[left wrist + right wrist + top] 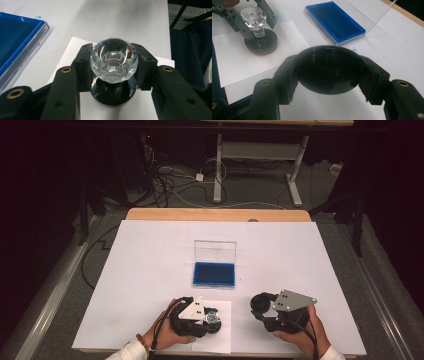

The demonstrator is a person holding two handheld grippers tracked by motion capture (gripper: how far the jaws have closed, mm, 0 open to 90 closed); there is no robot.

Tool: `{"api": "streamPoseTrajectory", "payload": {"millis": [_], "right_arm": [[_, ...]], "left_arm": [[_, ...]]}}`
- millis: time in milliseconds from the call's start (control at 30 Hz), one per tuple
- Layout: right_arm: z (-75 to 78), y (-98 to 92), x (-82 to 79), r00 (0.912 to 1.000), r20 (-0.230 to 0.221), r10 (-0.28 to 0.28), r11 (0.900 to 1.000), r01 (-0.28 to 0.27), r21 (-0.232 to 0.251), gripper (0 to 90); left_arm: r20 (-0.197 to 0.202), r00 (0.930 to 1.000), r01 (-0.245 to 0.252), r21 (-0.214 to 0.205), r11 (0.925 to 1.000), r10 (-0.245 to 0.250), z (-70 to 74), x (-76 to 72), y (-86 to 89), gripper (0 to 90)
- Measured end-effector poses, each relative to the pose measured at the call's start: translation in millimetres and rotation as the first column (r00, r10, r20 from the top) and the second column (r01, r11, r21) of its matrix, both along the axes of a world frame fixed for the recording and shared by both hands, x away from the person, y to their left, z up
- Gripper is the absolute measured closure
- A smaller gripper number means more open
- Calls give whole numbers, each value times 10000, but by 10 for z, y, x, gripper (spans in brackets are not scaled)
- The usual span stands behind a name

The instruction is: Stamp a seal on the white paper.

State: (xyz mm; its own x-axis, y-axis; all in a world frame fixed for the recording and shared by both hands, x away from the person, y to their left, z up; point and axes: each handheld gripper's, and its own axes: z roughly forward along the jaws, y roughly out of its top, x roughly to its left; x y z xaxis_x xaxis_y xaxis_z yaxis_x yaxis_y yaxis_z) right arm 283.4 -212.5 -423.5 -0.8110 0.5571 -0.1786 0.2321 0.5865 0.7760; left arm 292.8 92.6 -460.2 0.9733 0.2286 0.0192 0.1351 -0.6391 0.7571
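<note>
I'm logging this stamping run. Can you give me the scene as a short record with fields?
left gripper: shut on the stamp
stamp: clear faceted knob, round black base, standing on the paper sheet
right gripper: shut on the black cap
black cap: round, hollow side towards the camera, held above the table
ink pad: blue, clear lid raised, beyond both grippers

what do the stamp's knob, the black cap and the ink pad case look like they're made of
Stamp's knob: clear, faceted, glossy with bright glints, so glass or acrylic; the look leaves it open. Black cap: smooth shiny black with soft reflections, probably moulded plastic. Ink pad case: transparent rigid plastic, its lid raised; the blue pad inside looks matte, like felt or foam.
</note>
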Motion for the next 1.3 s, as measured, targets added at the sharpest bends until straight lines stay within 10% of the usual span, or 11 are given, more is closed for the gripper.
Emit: {"api": "streamPoseTrajectory", "payload": {"millis": [1300], "right_arm": [[11, 9, -20, 9999, 115, 98, 10000, -98, -5, 386]], "left_arm": [[73, 9998, -178, 102, 9998, 177, 16, -19, -18, 542]]}}
